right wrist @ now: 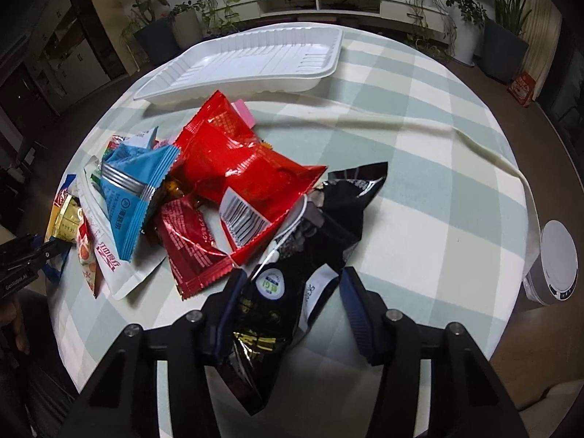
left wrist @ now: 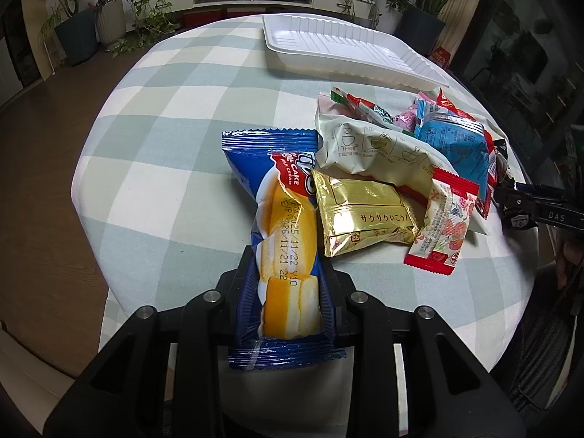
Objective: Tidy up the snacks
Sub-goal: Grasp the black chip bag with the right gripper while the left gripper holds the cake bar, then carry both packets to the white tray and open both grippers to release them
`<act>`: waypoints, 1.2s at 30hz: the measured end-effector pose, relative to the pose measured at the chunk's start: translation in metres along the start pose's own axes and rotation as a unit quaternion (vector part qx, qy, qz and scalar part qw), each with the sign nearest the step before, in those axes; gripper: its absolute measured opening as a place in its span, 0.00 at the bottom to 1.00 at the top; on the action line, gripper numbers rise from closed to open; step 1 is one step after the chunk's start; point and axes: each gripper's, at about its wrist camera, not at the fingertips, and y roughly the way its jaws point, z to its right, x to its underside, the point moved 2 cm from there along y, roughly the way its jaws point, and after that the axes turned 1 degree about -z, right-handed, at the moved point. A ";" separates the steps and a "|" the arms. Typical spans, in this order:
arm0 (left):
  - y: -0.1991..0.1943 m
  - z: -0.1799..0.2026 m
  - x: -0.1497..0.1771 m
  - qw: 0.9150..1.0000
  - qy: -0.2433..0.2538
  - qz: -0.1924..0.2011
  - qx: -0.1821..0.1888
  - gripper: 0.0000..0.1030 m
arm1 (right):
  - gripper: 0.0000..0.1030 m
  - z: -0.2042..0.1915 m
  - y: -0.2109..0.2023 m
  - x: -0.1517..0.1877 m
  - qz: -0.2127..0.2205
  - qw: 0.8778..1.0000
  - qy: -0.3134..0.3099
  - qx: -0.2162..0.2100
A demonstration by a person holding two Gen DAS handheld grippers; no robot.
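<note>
My left claw [left wrist: 288,284] is clenched on the blue cake packet [left wrist: 281,219], its long axis pointing toward the white tray [left wrist: 350,51] at the worktop's far edge. My right claw [right wrist: 288,310] straddles the black packet [right wrist: 310,233], the right-hand pad standing clear.

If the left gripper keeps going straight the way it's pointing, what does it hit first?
Probably the tablecloth: the left gripper, shut on the cake roll pack, aims down just left of the gold packet. Depth is uncertain.

Blue-and-orange cake wrapper [left wrist: 281,219], gold packet [left wrist: 361,215], white tray [left wrist: 346,47], green-checked tablecloth [left wrist: 189,109]
</note>
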 end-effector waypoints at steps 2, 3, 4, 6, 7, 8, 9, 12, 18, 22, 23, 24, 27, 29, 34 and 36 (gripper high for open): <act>0.000 0.000 0.000 1.000 0.000 0.000 0.004 0.28 | 0.47 -0.001 -0.002 0.002 0.003 1.000 0.002 0.003; -0.001 0.000 0.000 1.000 0.001 -0.001 0.006 0.27 | 0.46 -0.001 -0.003 0.003 0.002 1.000 0.002 0.004; 0.000 0.000 0.000 1.000 0.000 -0.001 0.008 0.27 | 0.40 -0.002 -0.004 0.003 0.002 1.000 0.001 0.004; -0.001 0.000 0.000 1.000 0.001 -0.001 0.012 0.27 | 0.31 -0.002 -0.008 0.003 0.004 1.000 0.004 0.004; -0.001 0.000 0.000 1.000 0.002 -0.002 0.012 0.27 | 0.27 -0.001 -0.011 0.003 0.006 1.000 0.007 0.006; -0.001 0.001 0.000 1.000 0.004 -0.003 0.012 0.27 | 0.26 0.001 -0.012 0.003 0.004 1.000 0.011 0.005; -0.001 0.002 0.000 1.000 0.006 -0.003 0.011 0.26 | 0.26 0.003 -0.012 0.003 0.003 1.000 0.017 0.001; -0.002 0.003 0.001 1.000 0.011 -0.004 0.012 0.26 | 0.24 0.006 -0.013 0.004 0.002 1.000 0.025 -0.002; -0.003 0.001 0.002 1.000 0.005 -0.002 0.024 0.25 | 0.22 0.007 -0.022 0.012 0.018 0.999 0.031 0.003; -0.007 0.000 0.003 0.999 -0.002 0.000 0.034 0.25 | 0.22 0.006 -0.033 0.020 0.032 0.999 0.033 0.012; -0.008 -0.001 0.003 0.999 -0.004 0.002 0.035 0.25 | 0.22 0.006 -0.036 0.021 0.037 0.999 0.033 0.015; -0.010 -0.001 0.004 0.999 -0.005 0.003 0.037 0.25 | 0.22 0.007 -0.040 0.021 0.042 0.998 0.033 0.017; -0.015 -0.001 0.005 0.999 -0.009 0.008 0.039 0.25 | 0.22 0.007 -0.048 0.023 0.057 0.998 0.036 0.016; -0.020 -0.002 0.007 0.999 -0.010 0.012 0.038 0.25 | 0.22 0.005 -0.051 0.023 0.066 0.997 0.034 0.015; -0.034 -0.006 0.012 0.999 -0.015 0.021 0.040 0.25 | 0.22 0.004 -0.060 0.024 0.083 0.996 0.034 0.021; -0.038 -0.010 0.016 0.999 -0.022 0.022 0.041 0.25 | 0.22 0.004 -0.064 0.024 0.089 0.995 0.036 0.021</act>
